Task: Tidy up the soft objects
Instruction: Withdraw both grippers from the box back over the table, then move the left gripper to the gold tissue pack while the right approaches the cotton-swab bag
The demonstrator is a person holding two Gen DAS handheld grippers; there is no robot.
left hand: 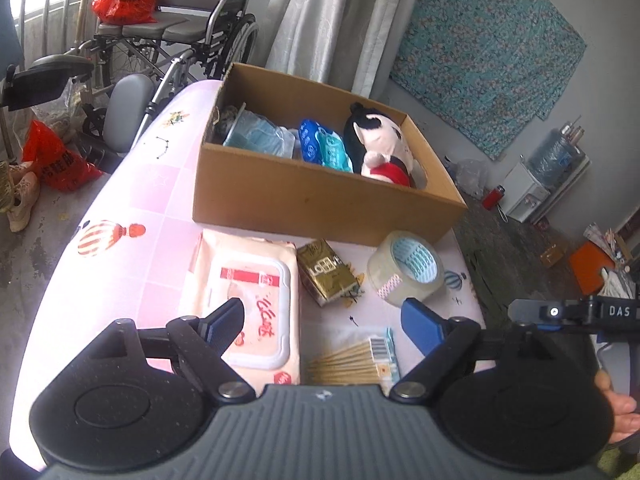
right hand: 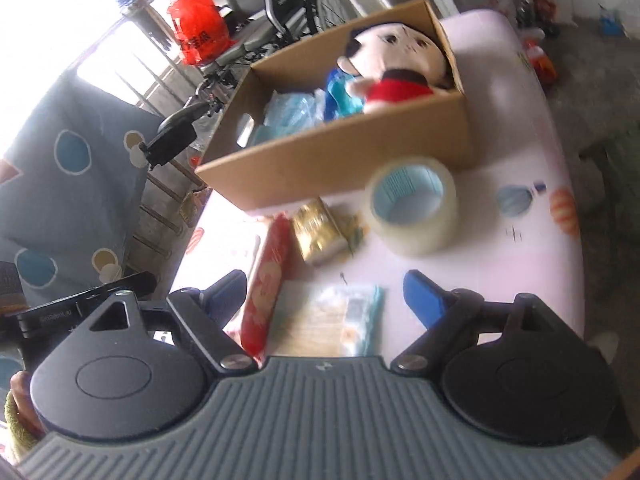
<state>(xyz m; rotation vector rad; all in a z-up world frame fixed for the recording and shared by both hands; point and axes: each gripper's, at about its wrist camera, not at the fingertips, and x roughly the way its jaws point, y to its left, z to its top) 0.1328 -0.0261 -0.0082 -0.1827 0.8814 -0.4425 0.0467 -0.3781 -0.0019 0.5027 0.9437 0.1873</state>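
Left wrist view: left gripper hovered over the table, jaws spread wide, nothing between the pads. Wipes pack lay flat on the table just below and ahead of the jaws; left finger overlapped its near-left part in the picture, contact cannot be told. Right finger stood above a bag of sticks, which lay beside the wipes pack, near edge.

Gold carton lay ahead of the gap, touching the wipes pack's far-right corner. Tape roll sat to its right, apart from it. Box stood beyond both, open at top. Inside, L to R: mask pack, blue pack, doll leaning at the right end. Part of the right gripper showed at the right edge, off the table.

Right wrist view (blurred): right gripper had jaws spread, nothing pinched. Wipes pack appeared edge-on just inside the left finger; bag of sticks lay between the fingers, lower down on the table. Gold carton and tape roll lay ahead; box beyond, doll at its far-right end.
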